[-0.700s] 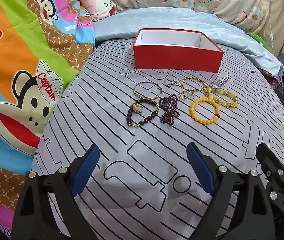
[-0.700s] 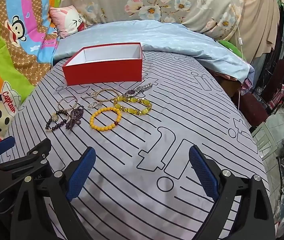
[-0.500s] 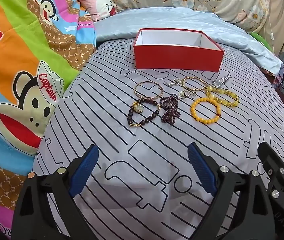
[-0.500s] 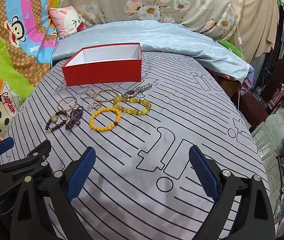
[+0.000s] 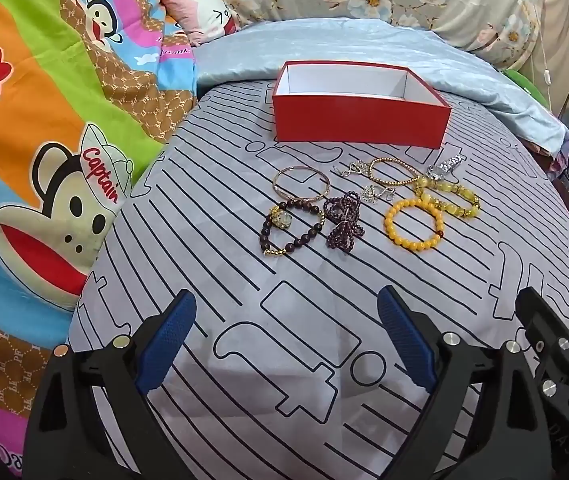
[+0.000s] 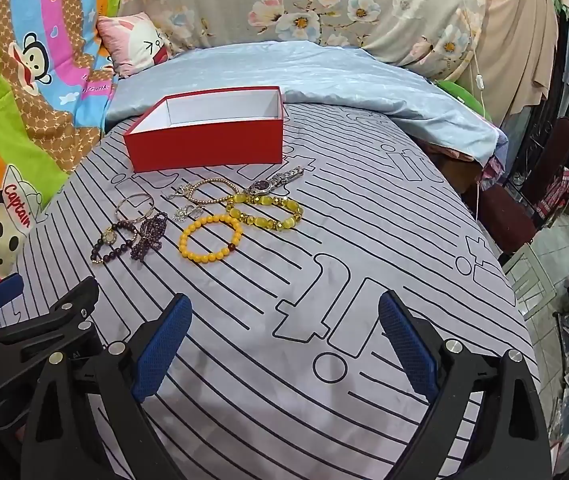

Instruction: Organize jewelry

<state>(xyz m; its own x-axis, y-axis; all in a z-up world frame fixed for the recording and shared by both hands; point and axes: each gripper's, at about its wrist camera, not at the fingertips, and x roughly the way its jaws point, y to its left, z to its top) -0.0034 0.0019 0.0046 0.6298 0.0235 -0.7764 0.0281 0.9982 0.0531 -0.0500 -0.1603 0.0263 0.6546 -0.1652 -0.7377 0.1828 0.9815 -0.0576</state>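
Left gripper (image 5: pixel 284 340), right gripper (image 6: pixel 284 344): jaws wide, nothing held.

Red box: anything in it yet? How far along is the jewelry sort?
Done: nothing visible. The open red cardboard box shows only white inner walls; its floor is mostly hidden. In hand: nothing. The left gripper and right gripper are both open and hang above the striped grey sheet. Left: every piece lies in front of the box, including the orange-yellow bead bracelet, dark brown bead bracelet and silver wristwatch.
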